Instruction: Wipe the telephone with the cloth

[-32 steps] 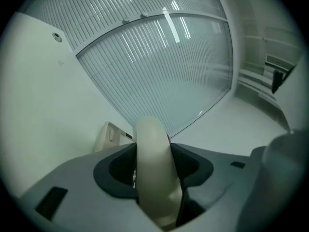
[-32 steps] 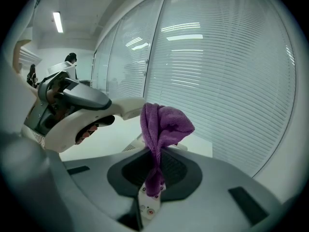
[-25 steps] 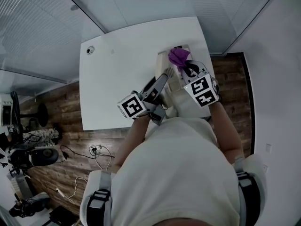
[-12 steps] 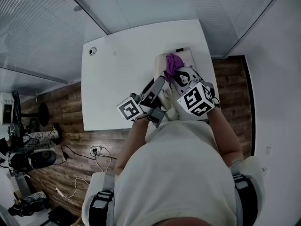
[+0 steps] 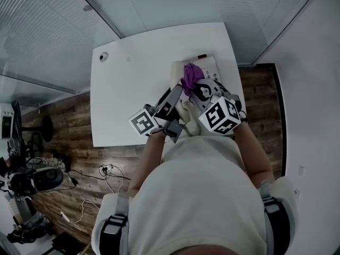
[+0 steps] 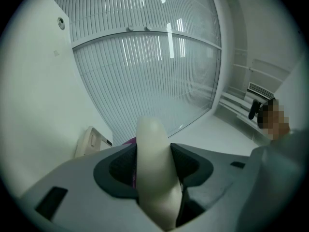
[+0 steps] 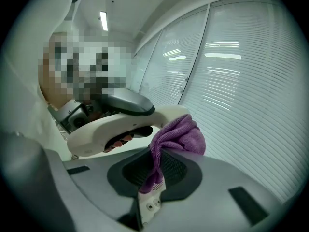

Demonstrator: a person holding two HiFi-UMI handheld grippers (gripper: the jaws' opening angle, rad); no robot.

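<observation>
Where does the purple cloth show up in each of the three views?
Head view: cloth just above centre, over the telephone, ahead of the right tool.
Left gripper view: only a purple sliver, left of the handset.
Right gripper view: centre, pinched in the right tool.
Shared landmark: the cream handset.

Pale, seemingly short-sleeved top (image 5: 202,195); left claw (image 6: 153,161) and right claw (image 7: 157,170) are grey, dark-padded, each bearing 1 white black-marked cube (image 5: 143,122).
</observation>
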